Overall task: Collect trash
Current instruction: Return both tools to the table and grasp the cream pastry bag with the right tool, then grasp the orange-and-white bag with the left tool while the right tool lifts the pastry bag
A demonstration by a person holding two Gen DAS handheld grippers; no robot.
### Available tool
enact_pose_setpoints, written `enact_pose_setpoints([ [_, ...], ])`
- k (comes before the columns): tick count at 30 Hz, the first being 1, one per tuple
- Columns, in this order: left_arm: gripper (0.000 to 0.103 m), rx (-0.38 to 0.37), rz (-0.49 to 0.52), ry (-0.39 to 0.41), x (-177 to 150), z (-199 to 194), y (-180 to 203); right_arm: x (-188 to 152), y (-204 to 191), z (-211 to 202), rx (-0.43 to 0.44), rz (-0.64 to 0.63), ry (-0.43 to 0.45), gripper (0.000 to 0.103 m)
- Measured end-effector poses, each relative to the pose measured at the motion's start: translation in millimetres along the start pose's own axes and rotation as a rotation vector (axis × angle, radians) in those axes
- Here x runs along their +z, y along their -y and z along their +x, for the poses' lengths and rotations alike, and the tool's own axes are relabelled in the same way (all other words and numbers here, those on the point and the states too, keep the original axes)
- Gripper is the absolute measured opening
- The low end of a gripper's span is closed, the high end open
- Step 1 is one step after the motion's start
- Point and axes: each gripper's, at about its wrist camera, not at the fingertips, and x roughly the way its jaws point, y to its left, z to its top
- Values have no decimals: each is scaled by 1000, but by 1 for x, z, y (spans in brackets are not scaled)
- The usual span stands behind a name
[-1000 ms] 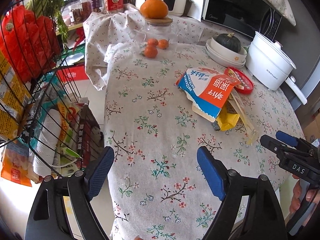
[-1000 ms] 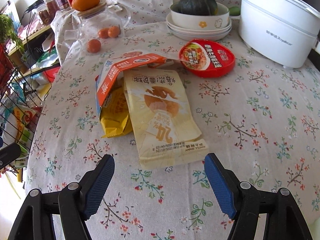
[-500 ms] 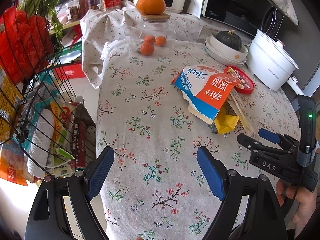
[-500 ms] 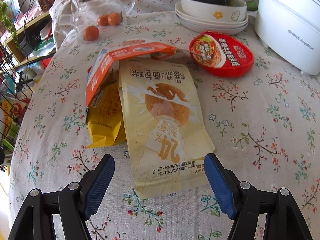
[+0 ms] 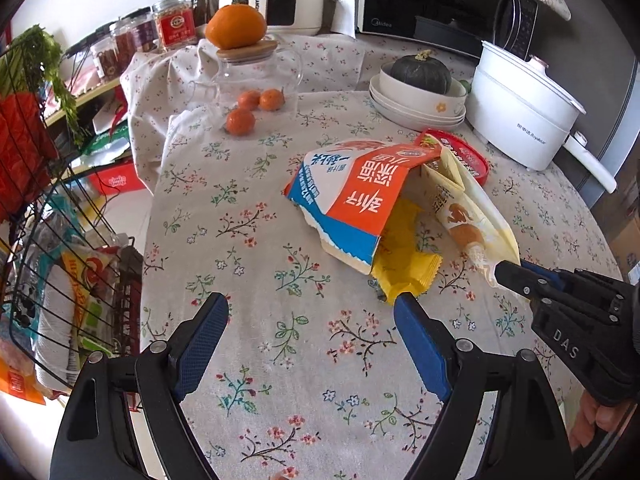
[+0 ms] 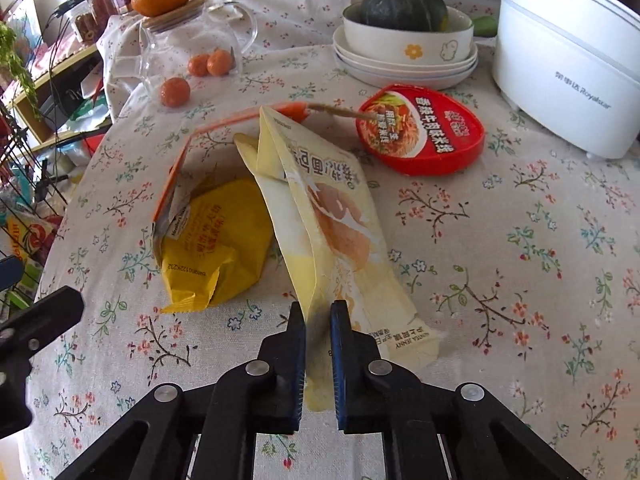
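Observation:
A pile of trash lies on the floral tablecloth: a pale yellow bread bag (image 6: 332, 220), a bright yellow wrapper (image 6: 216, 240), an orange and blue torn packet (image 5: 360, 196) and a red noodle-cup lid (image 6: 420, 128). My right gripper (image 6: 318, 320) is shut on the near end of the pale yellow bag, which is creased and lifted; it also shows in the left wrist view (image 5: 508, 272). My left gripper (image 5: 308, 320) is open and empty above the cloth, just short of the bright yellow wrapper (image 5: 404, 264).
A glass jar (image 5: 256, 72) with an orange on its lid and three small oranges stand at the back. Stacked bowls with a green squash (image 6: 404, 4) and a white electric pot (image 6: 568, 60) stand at the right. A wire basket rack (image 5: 52, 240) stands left of the table.
My right gripper moved forward and shut on the pale yellow bag, lifting and folding it. My left gripper moved forward toward the trash pile and stayed open.

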Motion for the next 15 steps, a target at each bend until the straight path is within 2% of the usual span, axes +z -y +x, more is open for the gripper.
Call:
enact_pose_setpoints([
  [5,87,0,37,43,13,17,22,-1,34,-24,39,105,7,3],
  [9,85,-10,11,59,24,32,34,-3,65,-43,63,183,11,1],
  [12,78,10,21,81,31,42,44,-7,87,-53,56,218,15,1],
  [14,70,31,26,91,33,48,48,-10,99,-58,47,235,15,1],
  [15,61,38,24,91,35,52,48,-11,104,-60,45,245,13,1],
])
